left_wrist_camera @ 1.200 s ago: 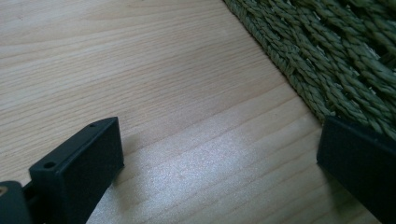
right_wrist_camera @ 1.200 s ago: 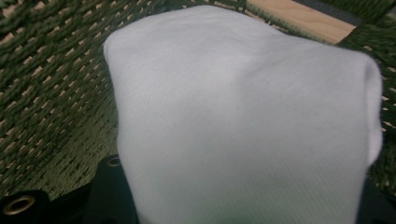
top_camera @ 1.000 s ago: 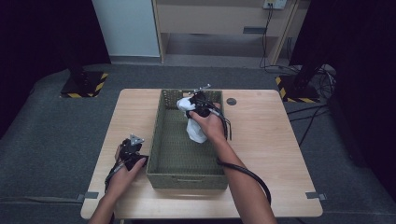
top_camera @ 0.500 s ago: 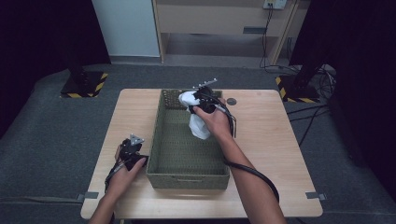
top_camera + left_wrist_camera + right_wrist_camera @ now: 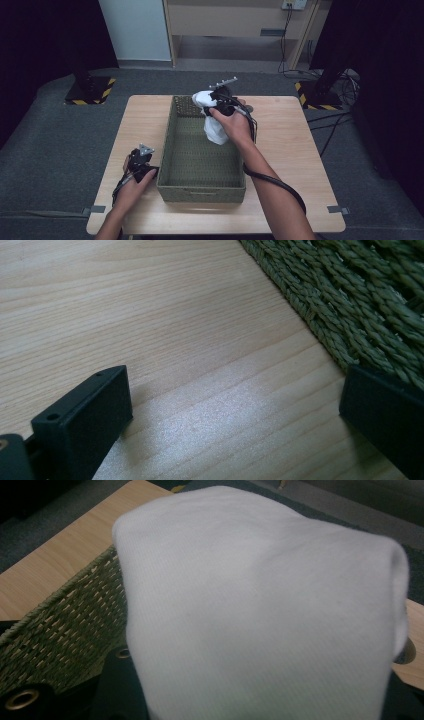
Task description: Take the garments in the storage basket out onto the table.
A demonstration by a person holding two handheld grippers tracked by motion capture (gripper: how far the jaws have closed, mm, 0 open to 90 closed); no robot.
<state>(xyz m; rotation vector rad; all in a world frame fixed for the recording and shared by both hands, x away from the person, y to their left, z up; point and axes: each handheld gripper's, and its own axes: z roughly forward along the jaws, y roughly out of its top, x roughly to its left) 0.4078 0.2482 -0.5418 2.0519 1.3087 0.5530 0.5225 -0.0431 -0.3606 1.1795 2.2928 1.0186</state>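
- You have lifted the white cloth [image 5: 214, 120] up and carried it toward the far end of the green basket [image 5: 172, 150]. A second ago it hung lower, nearer the middle.
- Your right gripper [image 5: 218, 98] is clamped on the cloth, which hangs in the air over the basket's far right part.
- That looks like you are taking the cloth out, or moving it across.
- Your left gripper [image 5: 141, 161] has not moved. It rests on the table [image 5: 280, 170] just beside the basket, jaws wide apart, holding nothing.
- I count one cloth, one basket, two grippers, one table.
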